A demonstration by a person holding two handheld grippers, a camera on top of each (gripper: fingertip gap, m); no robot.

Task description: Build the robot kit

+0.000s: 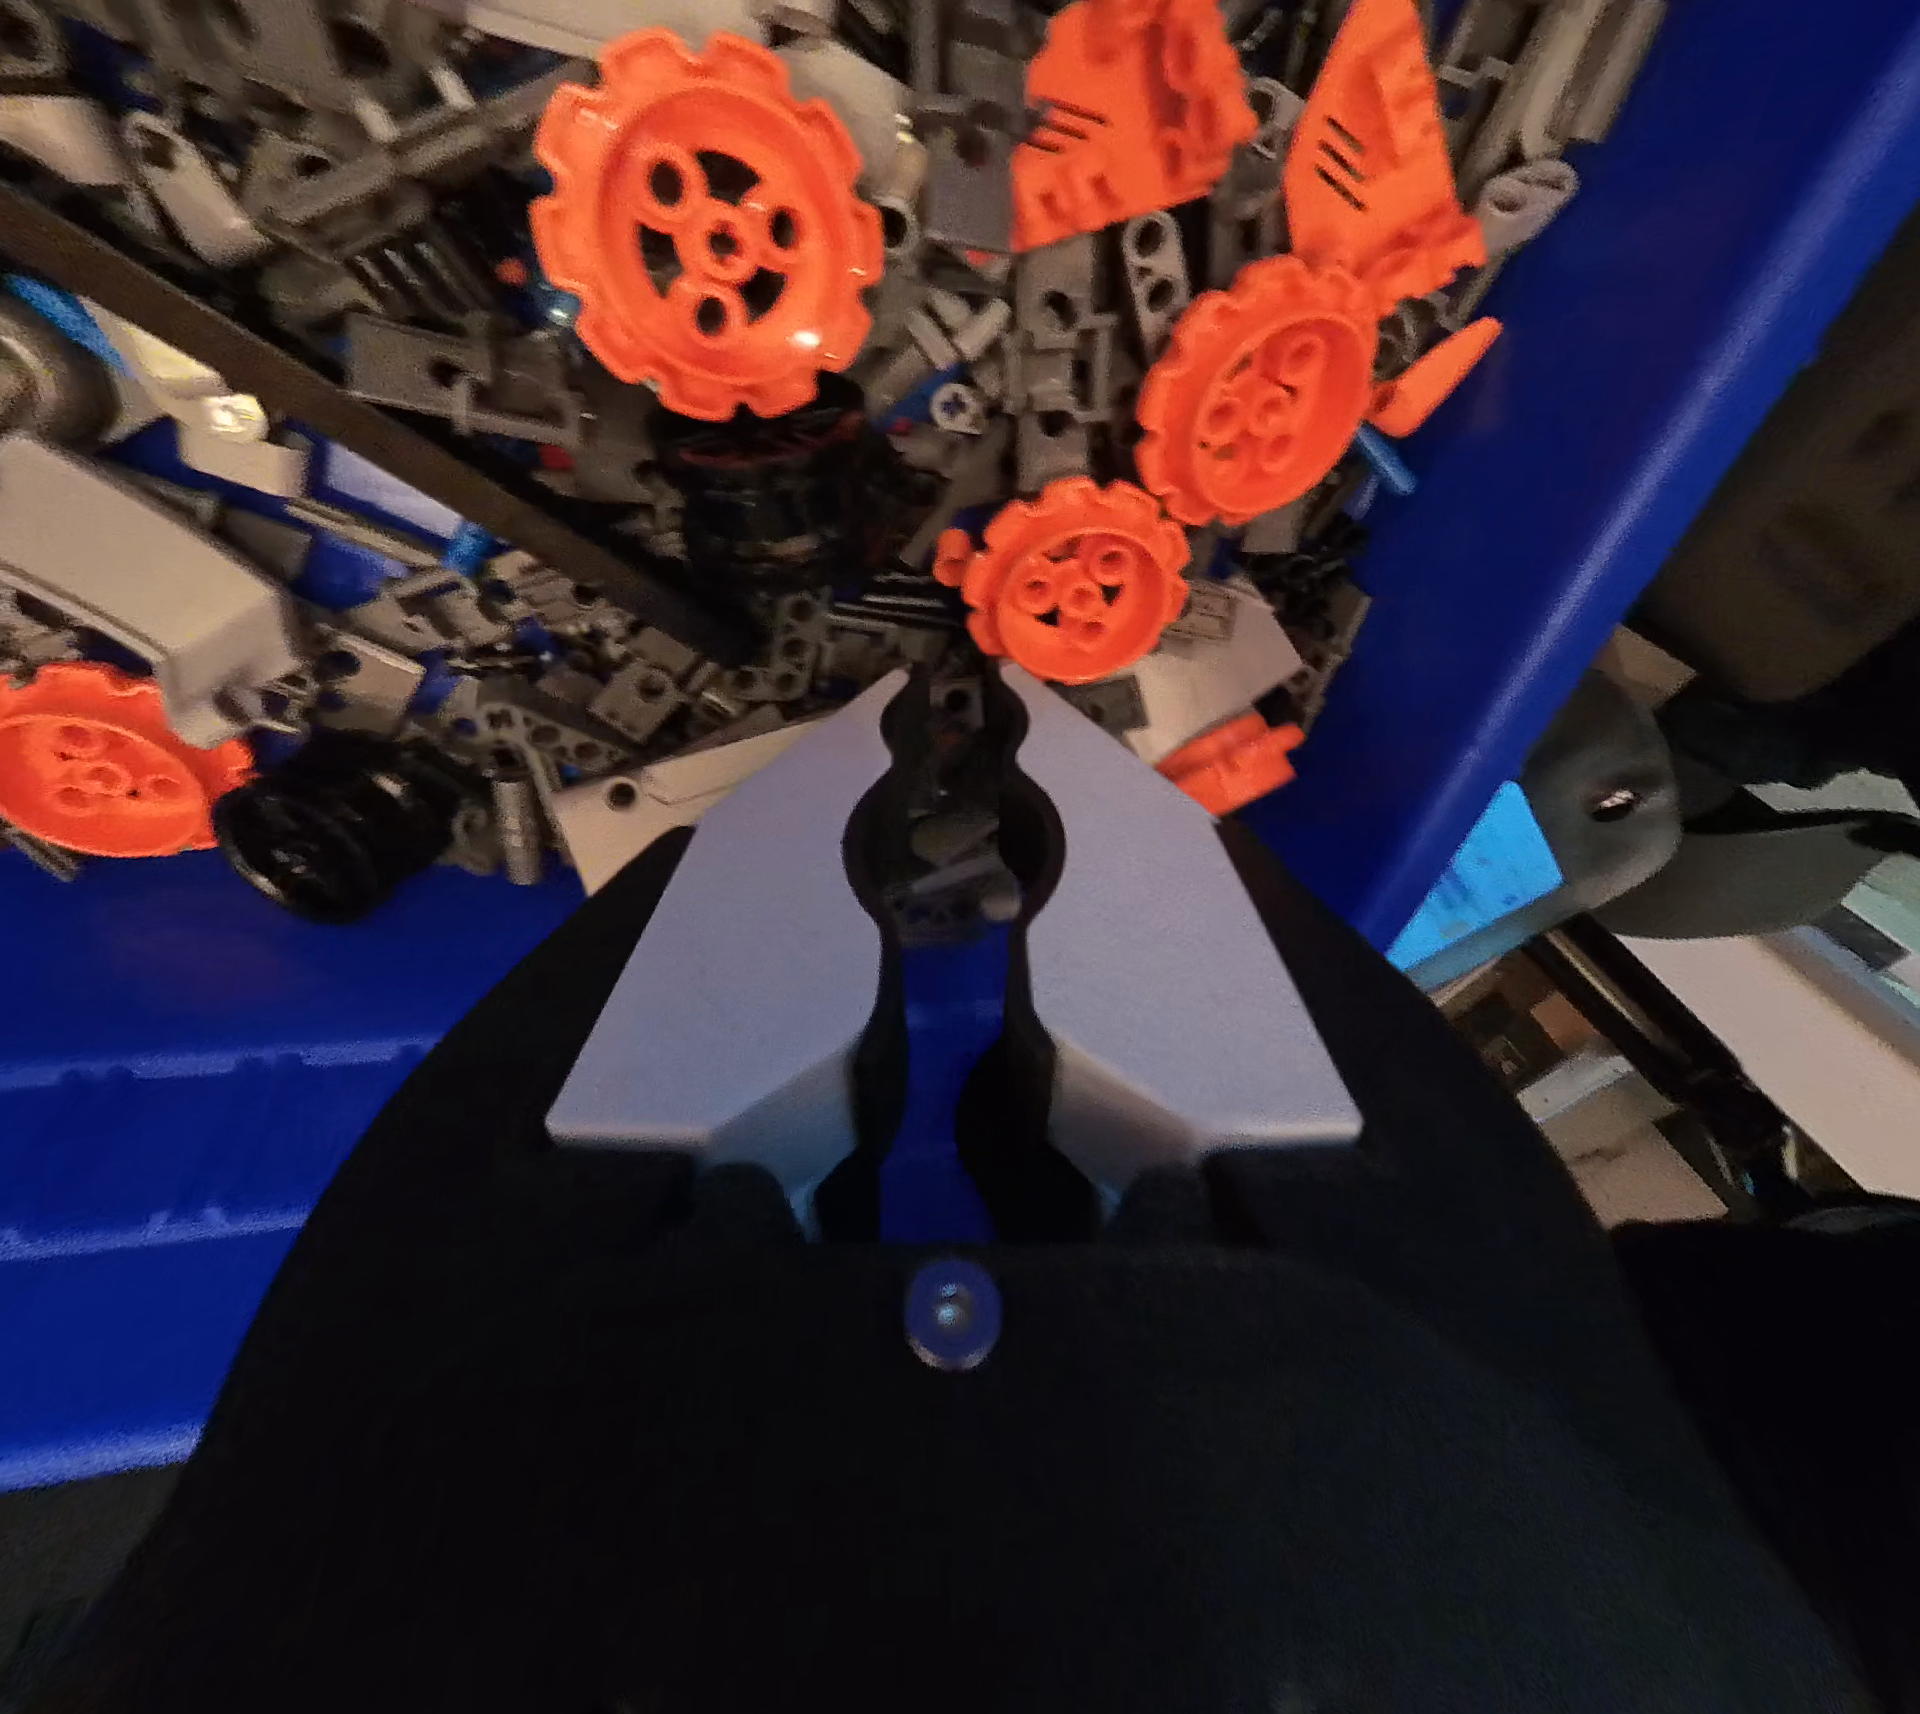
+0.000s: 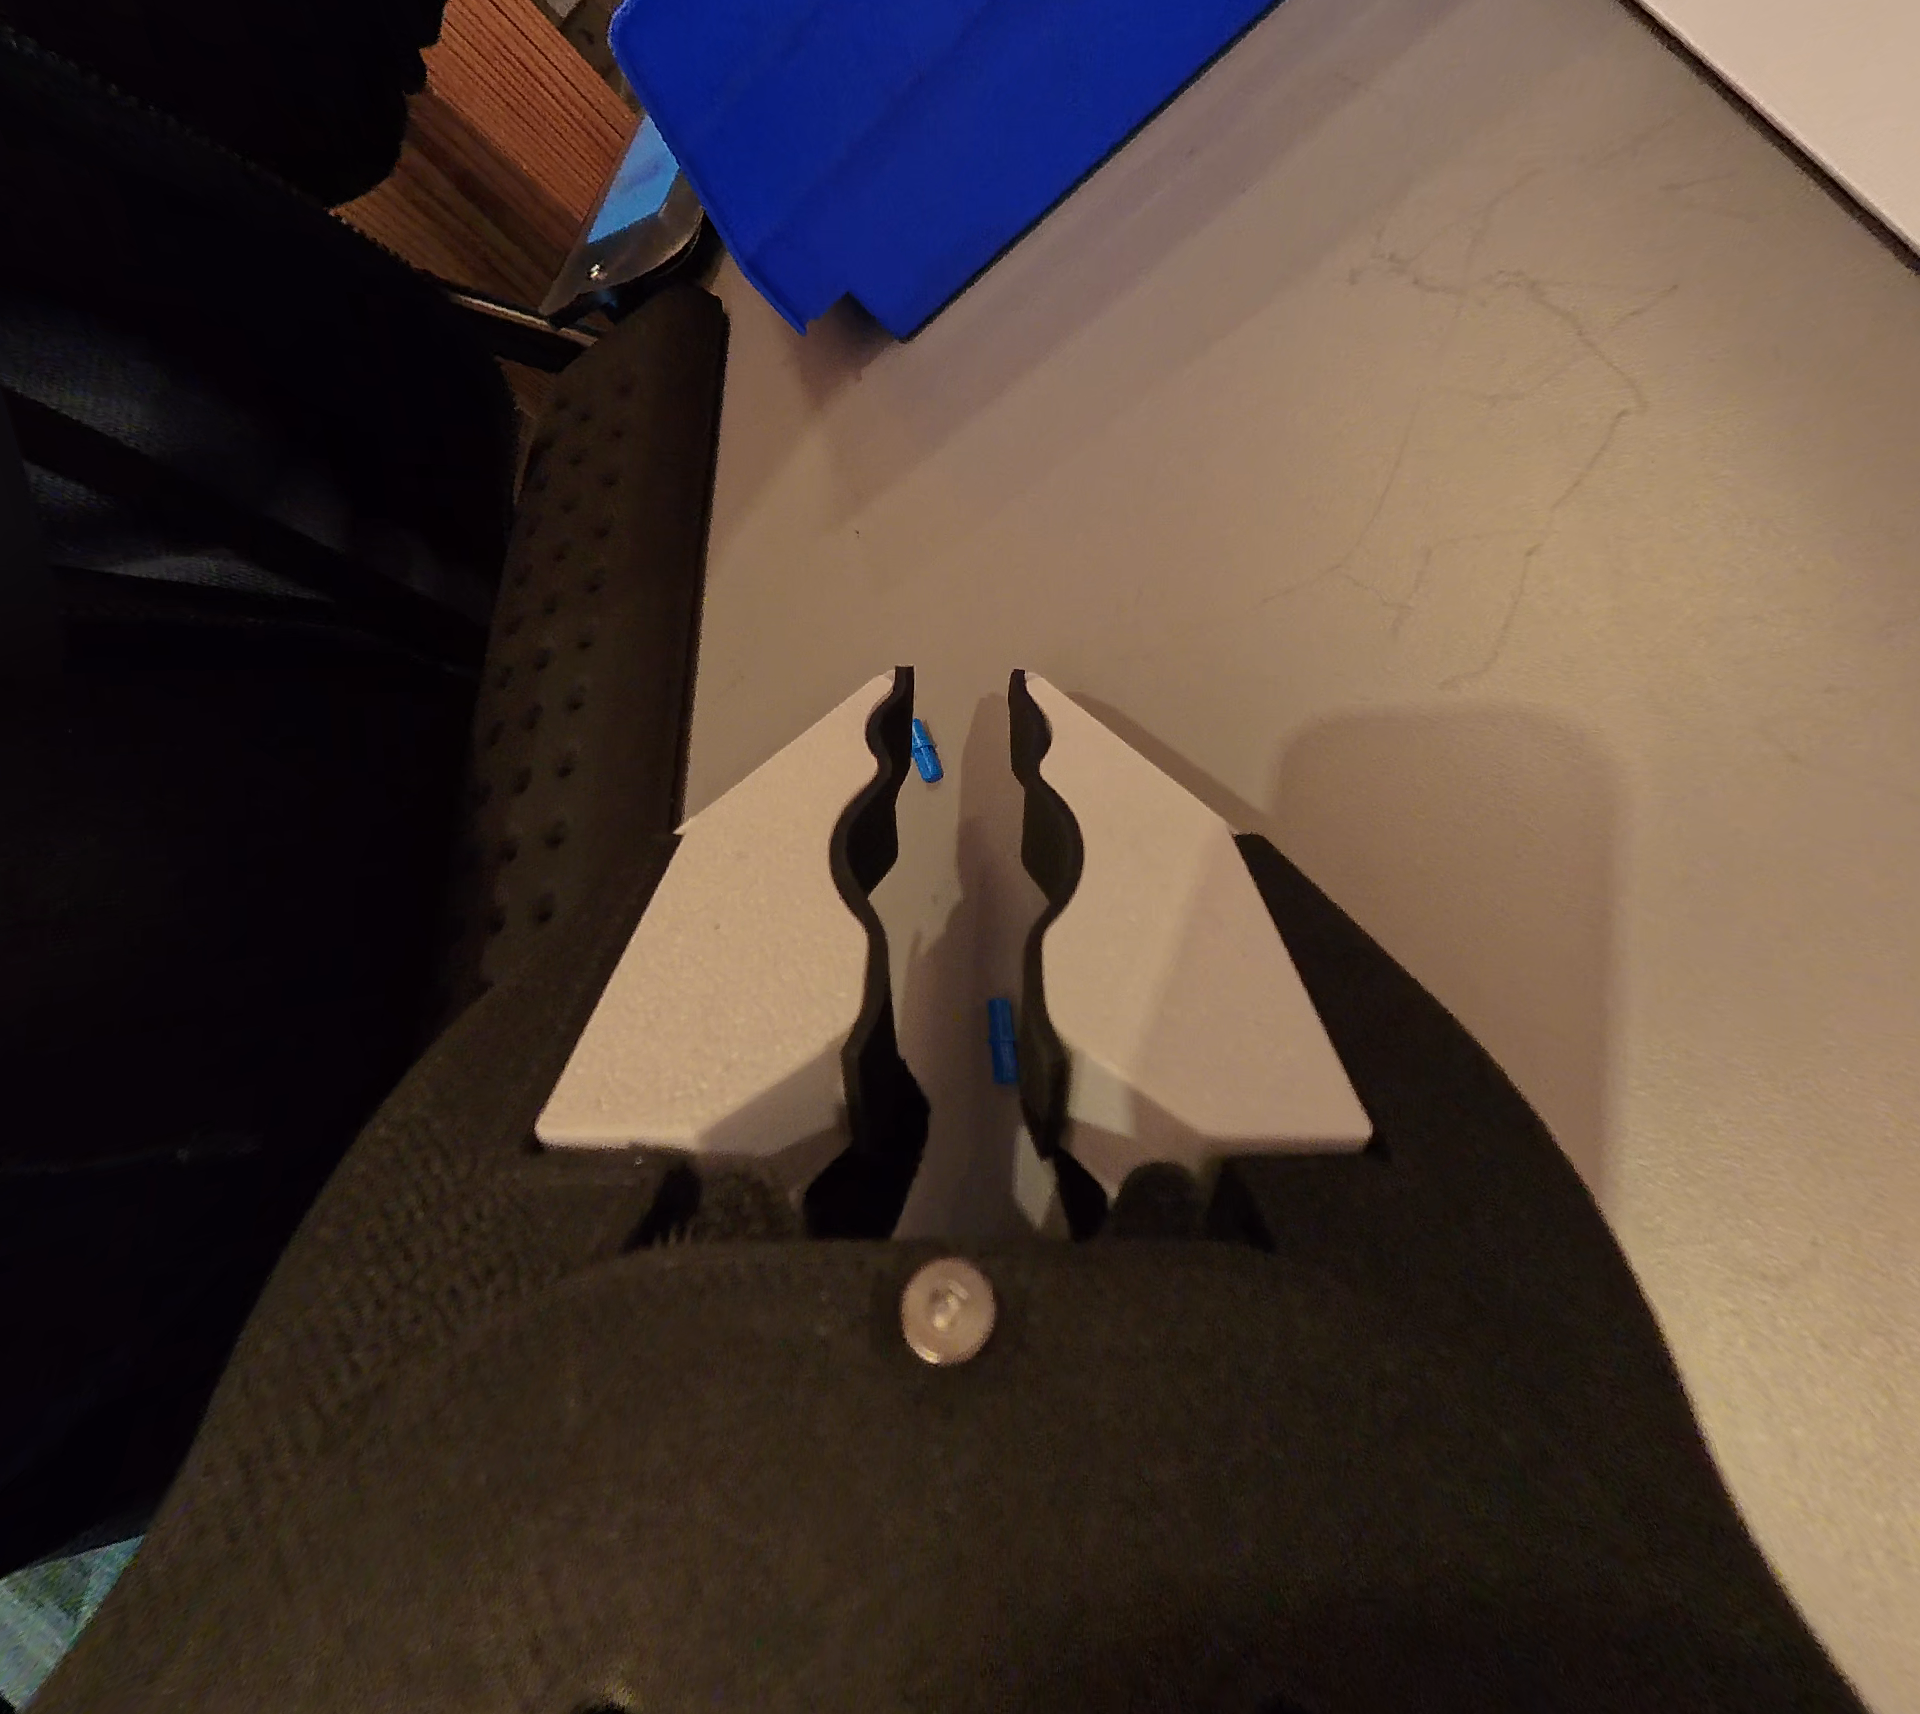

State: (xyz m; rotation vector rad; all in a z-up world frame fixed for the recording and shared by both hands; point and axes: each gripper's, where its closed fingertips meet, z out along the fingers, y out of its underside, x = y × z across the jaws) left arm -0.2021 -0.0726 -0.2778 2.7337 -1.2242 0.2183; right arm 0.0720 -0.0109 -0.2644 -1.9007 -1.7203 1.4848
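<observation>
1. We see the left gripper (image 1: 954, 688) with its fingers parted by a narrow gap, holding nothing, its tips over the near edge of a heap of grey construction-toy parts (image 1: 727, 376) inside a blue bin (image 1: 1558, 521); the smallest orange gear wheel (image 1: 1070, 581) sits just beyond the tips.
2. The right gripper (image 2: 961, 688) is likewise slightly open and empty, above a pale tabletop (image 2: 1299, 469); one small blue pin (image 2: 924, 752) lies against the left fingertip, a second blue pin (image 2: 1000, 1054) further back between the fingers.
3. We judge the heap risky; parts interlock, so closing here could snag a grey beam or drag the wheel's neighbours; the left wrist view is blurred, so we cannot tell which piece lies between the tips.
4. The pins are tiny and round; a nudge could roll them toward the table edge (image 2: 707, 521) close on the left.
5. Room: the bin wall crowds the left gripper's right side; the right gripper has open table to its right, up to a white board (image 2: 1766, 2); the bin's outside (image 2: 935, 54) stands ahead.
</observation>
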